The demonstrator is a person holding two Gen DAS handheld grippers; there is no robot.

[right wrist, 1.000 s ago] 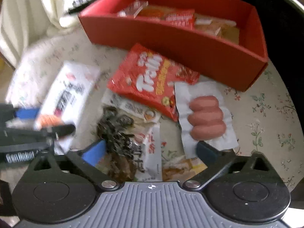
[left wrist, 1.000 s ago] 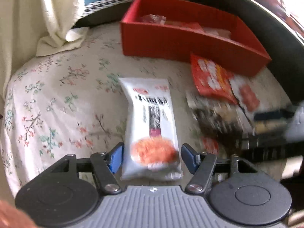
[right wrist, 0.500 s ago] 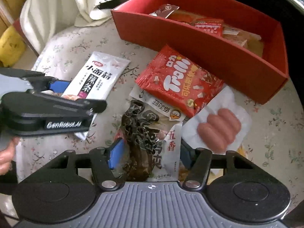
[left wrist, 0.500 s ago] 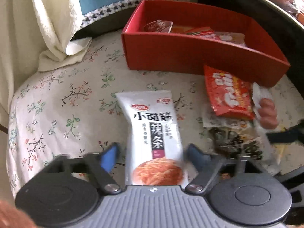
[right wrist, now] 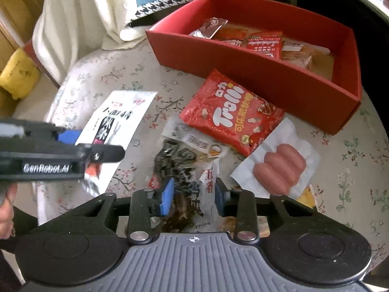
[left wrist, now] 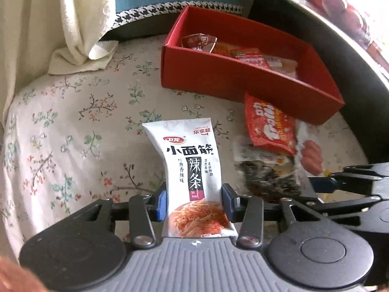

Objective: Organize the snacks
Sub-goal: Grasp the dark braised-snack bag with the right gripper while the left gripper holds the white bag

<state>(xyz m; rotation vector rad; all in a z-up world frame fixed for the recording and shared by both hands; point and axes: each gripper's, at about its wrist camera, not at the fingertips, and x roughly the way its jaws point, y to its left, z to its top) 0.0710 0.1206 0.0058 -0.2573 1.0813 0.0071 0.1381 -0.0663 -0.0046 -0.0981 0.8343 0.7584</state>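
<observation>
My left gripper (left wrist: pixel 194 203) is shut on a white spicy-strip packet (left wrist: pixel 192 170), its blue pads pressing both sides; the packet also shows in the right wrist view (right wrist: pixel 116 121), lifted at its near end. My right gripper (right wrist: pixel 193 198) is shut on a dark seaweed packet (right wrist: pixel 184 170) lying on the floral cloth. A red Trolli bag (right wrist: pixel 231 116) and a sausage packet (right wrist: pixel 279 165) lie beside it. The red box (right wrist: pixel 243 73) behind them holds several snack packets.
A floral tablecloth (left wrist: pixel 73 126) covers the round table. A cream cloth (left wrist: pixel 80 24) hangs at the back left. A dark curved edge (left wrist: pixel 352 68) runs along the right. The left gripper's body (right wrist: pixel 48 155) sits left of the right gripper.
Both grippers have closed: the left on the white packet, the right on the seaweed packet. The white packet's near end has lifted slightly.
</observation>
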